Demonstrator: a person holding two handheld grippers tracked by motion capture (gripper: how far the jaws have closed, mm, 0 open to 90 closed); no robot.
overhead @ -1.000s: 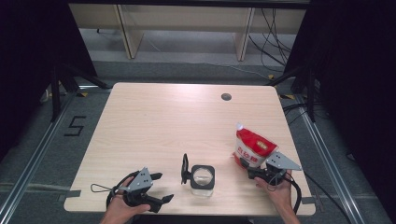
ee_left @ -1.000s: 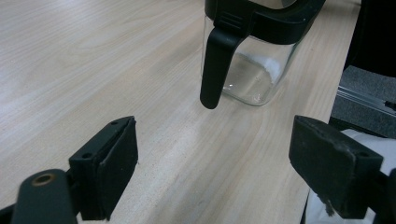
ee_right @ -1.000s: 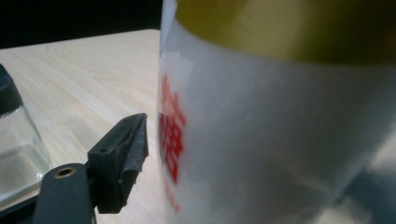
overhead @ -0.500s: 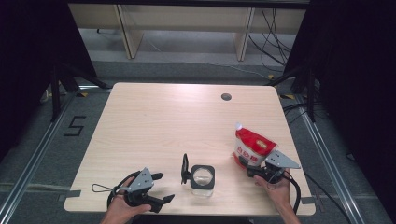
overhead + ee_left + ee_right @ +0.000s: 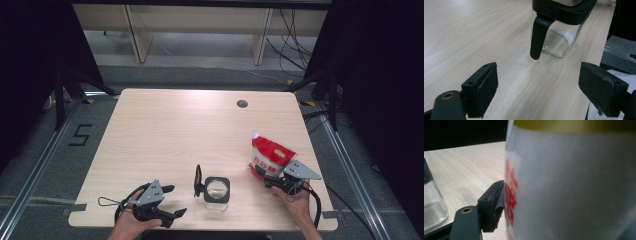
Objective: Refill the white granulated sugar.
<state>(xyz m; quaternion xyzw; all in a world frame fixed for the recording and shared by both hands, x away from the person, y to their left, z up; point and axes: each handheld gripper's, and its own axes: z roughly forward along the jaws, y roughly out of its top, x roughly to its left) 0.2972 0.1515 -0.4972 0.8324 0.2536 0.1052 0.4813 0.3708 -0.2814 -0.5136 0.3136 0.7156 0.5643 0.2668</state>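
Right gripper is closing its jaws on the bag, pad touching; a loose pinch risks slipping; left gripper is gaping empty near the jar.

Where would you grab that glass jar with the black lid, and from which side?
Probably by its black handle, coming from the left, where the open left hand-held gripper already faces it. The handle hangs down the glass jar on that side as a narrow strip standing off the wall, easier to pinch than the wide, smooth glass body. The jar stands upright on the table.
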